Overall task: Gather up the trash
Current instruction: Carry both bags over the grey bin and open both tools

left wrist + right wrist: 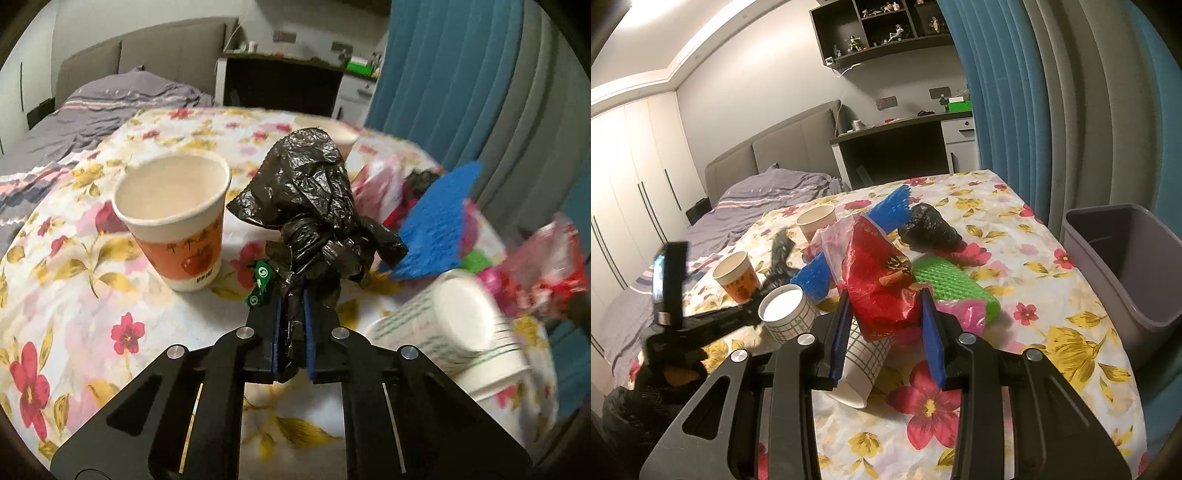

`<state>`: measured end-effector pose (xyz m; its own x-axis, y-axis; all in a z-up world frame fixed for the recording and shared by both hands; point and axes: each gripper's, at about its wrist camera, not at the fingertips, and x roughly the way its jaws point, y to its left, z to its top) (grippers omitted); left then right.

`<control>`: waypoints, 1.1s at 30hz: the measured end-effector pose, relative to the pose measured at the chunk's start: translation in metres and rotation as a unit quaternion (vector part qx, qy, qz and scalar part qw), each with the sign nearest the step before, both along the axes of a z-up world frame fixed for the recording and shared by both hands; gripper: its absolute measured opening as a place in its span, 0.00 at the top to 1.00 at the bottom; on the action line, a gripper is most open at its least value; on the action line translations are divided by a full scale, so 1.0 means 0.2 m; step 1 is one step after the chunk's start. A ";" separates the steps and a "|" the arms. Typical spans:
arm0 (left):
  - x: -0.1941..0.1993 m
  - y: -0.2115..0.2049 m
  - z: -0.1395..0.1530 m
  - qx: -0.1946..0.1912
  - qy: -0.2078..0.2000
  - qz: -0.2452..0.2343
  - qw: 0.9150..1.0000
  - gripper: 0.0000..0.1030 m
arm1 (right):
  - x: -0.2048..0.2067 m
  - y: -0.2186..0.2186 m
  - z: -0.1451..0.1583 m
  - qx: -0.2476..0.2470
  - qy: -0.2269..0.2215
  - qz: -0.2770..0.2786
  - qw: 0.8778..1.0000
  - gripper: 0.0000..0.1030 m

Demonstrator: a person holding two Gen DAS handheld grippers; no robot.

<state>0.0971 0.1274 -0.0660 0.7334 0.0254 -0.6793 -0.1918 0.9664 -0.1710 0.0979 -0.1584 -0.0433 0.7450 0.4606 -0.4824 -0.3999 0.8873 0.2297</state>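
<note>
My left gripper is shut on a crumpled black plastic bag and holds it above the floral tablecloth. An orange paper cup stands upright to its left. A white checked cup lies on its side at the right, blurred. My right gripper has its blue fingers around a red plastic bag and grips it above a tipped checked cup. The left gripper's body shows at the left in the right wrist view.
A grey bin stands off the table's right edge by the blue curtain. On the table lie blue foam netting, green foam, another black bag and more cups. A bed lies behind.
</note>
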 end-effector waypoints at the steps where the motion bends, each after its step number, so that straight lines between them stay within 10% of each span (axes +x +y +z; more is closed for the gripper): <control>1: -0.02 -0.01 0.04 0.003 -0.011 -0.001 1.000 0.91 | 0.00 0.00 0.00 0.000 -0.002 -0.001 1.000 0.65; 14: -0.22 -0.10 0.40 0.018 -0.104 -0.006 0.994 0.91 | -0.05 -0.10 0.08 0.014 -0.025 -0.023 0.999 0.65; 33: -0.13 -0.86 0.55 0.020 -0.138 -0.159 0.977 0.91 | -0.12 -0.55 0.18 0.014 -0.068 -0.136 0.988 0.65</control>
